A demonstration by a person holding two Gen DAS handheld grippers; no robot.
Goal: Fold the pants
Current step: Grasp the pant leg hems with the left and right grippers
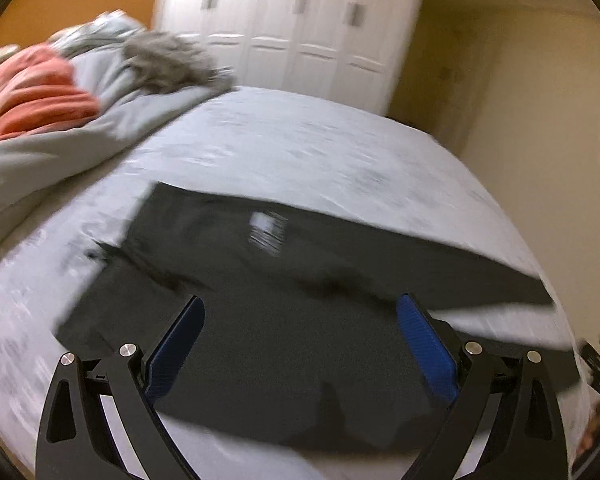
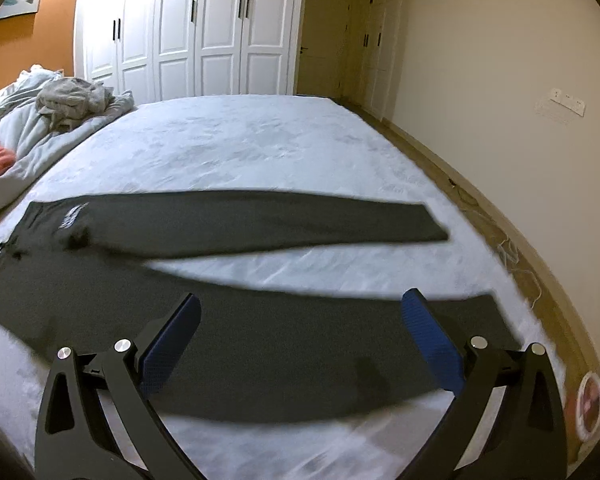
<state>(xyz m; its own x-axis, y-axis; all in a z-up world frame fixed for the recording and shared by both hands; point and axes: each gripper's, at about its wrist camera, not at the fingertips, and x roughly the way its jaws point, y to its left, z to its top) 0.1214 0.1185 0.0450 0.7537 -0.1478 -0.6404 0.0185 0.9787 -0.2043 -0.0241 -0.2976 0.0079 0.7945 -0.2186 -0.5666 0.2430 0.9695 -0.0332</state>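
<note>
Left wrist view was smeared by motion, yet the left gripper (image 1: 300, 340) plainly had its blue-padded fingers (image 1: 178, 354) spread wide and empty, hanging over the waist end of the dark pants (image 1: 284, 344), which lay flat on the bed (image 1: 300, 152). That placement probably suited a grab at the waistband side, though no cloth was pinched yet. At the bed's far left corner sat a heap of grey bedding (image 1: 112, 92) with an orange blanket (image 1: 28, 92) against it, pushed well apart from the pants, seemingly to leave a flat working area. A white printed logo (image 1: 268, 232) showed near the waist, and a drawstring (image 1: 96, 254) trailed off the waistband toward the bed's left edge. Moving right, the right wrist view was sharper: the right gripper (image 2: 300, 336) likewise held its fingers (image 2: 430, 344) wide apart and gripped nothing, poised over the nearer leg of the pants (image 2: 260, 356) toward its cuff. Both legs ran from the waist at the left toward the bed's right edge, splayed apart with pale sheet between them, so the first fold, by my judgement, had not begun. The sheet was light grey and faintly patterned. Beyond the bed's far edge stood a white wardrobe (image 2: 188, 32), with a cream wall (image 2: 480, 60) and a strip of wooden floor (image 2: 500, 216) along the right side.
</note>
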